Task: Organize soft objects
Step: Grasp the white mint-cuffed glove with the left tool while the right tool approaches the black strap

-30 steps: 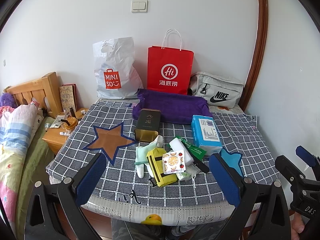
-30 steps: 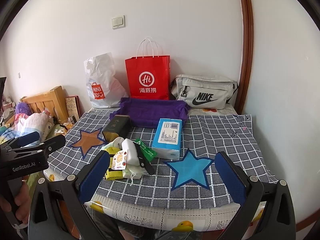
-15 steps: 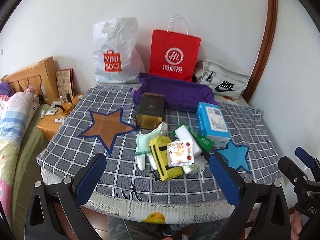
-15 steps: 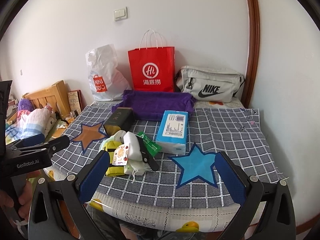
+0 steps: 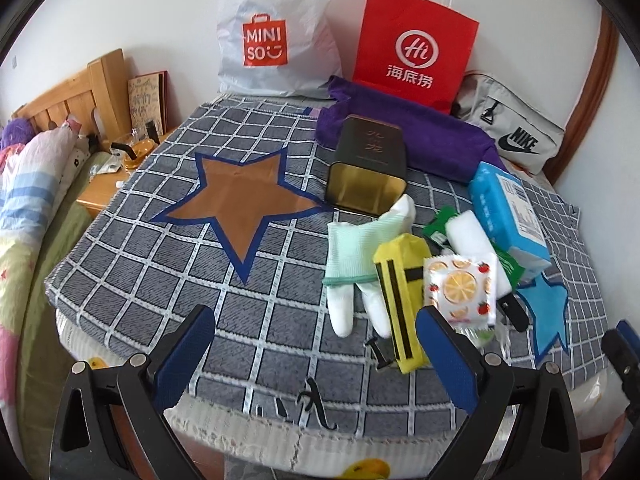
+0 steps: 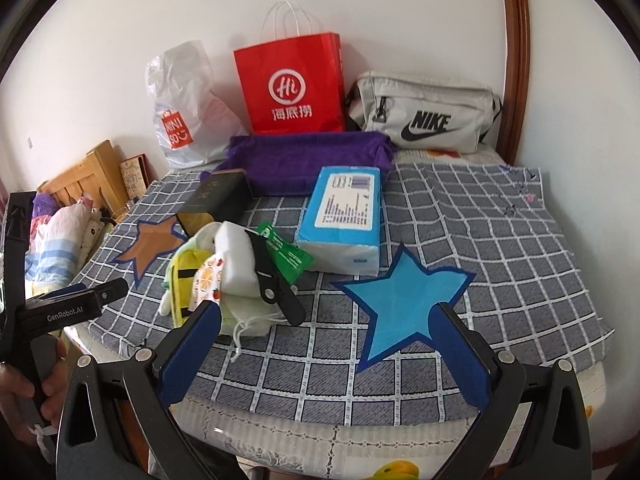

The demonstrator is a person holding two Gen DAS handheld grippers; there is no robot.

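Against the wall, MINISO bag point(image 5: 276, 36), NIKE pouch point(image 6: 428, 116).

I see a grey cloth point(image 5: 132, 264) with white checks, a brown star point(image 5: 240, 196) and a light blue star point(image 6: 404, 300), both edged dark blue. My pouch point(image 5: 400, 296) is yellow with black stripes, the towel point(image 6: 304, 156) purple, the bag point(image 5: 412, 44) red.

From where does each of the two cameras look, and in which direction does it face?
Left wrist view: on the left gripper, open, facing the brown paper star and the yellow zip pouch; the right gripper's tip shows at the right edge.
Right wrist view: on the right gripper, open, facing the light blue paper star; a hand holds the left gripper.
Shared: the pouch, the red paper bag.
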